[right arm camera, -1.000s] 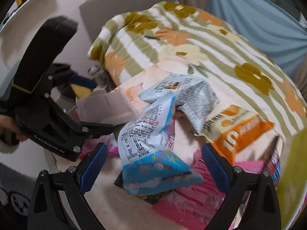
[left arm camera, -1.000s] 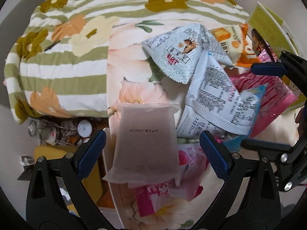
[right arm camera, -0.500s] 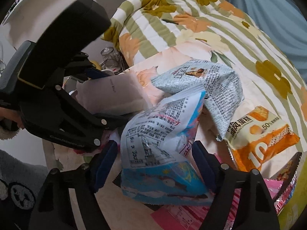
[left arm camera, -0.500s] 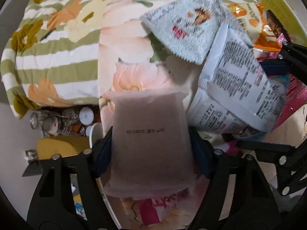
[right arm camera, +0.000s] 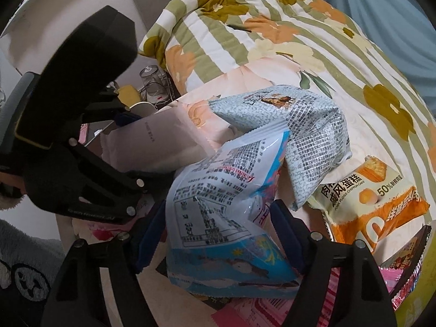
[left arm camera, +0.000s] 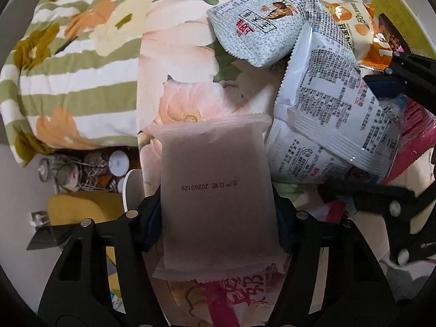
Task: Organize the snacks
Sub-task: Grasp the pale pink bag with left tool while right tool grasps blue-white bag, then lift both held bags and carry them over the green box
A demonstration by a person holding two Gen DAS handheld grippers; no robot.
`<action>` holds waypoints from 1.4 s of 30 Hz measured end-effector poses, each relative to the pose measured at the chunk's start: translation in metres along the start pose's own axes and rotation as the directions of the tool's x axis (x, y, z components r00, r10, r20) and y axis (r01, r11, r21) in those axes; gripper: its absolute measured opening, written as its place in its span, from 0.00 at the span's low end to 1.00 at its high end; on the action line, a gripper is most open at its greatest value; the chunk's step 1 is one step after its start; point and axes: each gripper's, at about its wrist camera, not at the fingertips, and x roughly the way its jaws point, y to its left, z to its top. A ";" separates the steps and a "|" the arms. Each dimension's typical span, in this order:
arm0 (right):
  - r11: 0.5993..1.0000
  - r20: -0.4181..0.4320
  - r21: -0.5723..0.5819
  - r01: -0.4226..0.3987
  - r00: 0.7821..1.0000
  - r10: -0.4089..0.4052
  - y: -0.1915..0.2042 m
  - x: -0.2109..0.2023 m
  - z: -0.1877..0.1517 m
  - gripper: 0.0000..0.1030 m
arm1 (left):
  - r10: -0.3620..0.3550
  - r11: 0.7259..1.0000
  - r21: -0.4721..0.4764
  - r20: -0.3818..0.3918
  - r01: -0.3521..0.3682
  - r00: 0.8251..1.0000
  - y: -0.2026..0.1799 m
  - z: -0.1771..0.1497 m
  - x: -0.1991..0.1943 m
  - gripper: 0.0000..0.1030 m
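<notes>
— What are we holding on the left?
— Our left gripper is pinching the pale pink packet between its fingers, sticking out ahead of them.
— And on the right?
— Our right gripper is clamping the blue-and-white snack bag — the grey speckled bag is lying just beyond those fingers, on the floral bedspread.

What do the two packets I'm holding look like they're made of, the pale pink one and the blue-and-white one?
Pale pink packet in the left gripper: probably matte frosted plastic film; dull, no glare, crimped end seams. Blue-and-white bag in the right gripper: glossy plastic film; bright highlights, sharp crinkles, serrated top edge.
</notes>
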 end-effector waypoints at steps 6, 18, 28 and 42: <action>0.999 0.006 0.008 0.033 0.999 -0.033 0.000 -0.003 -0.002 0.56 | -0.014 1.000 -0.011 0.012 0.014 1.000 0.000 -0.003 -0.007 0.59; 0.995 0.068 0.043 0.093 0.993 -0.096 0.011 -0.038 -0.007 0.55 | -0.016 1.000 0.012 0.102 0.015 0.995 -0.012 -0.010 -0.055 0.59; 0.967 0.146 0.186 0.173 0.968 -0.201 0.015 -0.099 -0.024 0.55 | -0.058 0.997 0.070 0.229 0.043 0.972 -0.040 0.002 -0.119 0.58; 0.841 0.241 0.480 0.251 0.883 -0.402 -0.039 -0.225 -0.105 0.55 | -0.147 0.973 0.219 0.371 0.068 0.917 -0.160 0.060 -0.189 0.58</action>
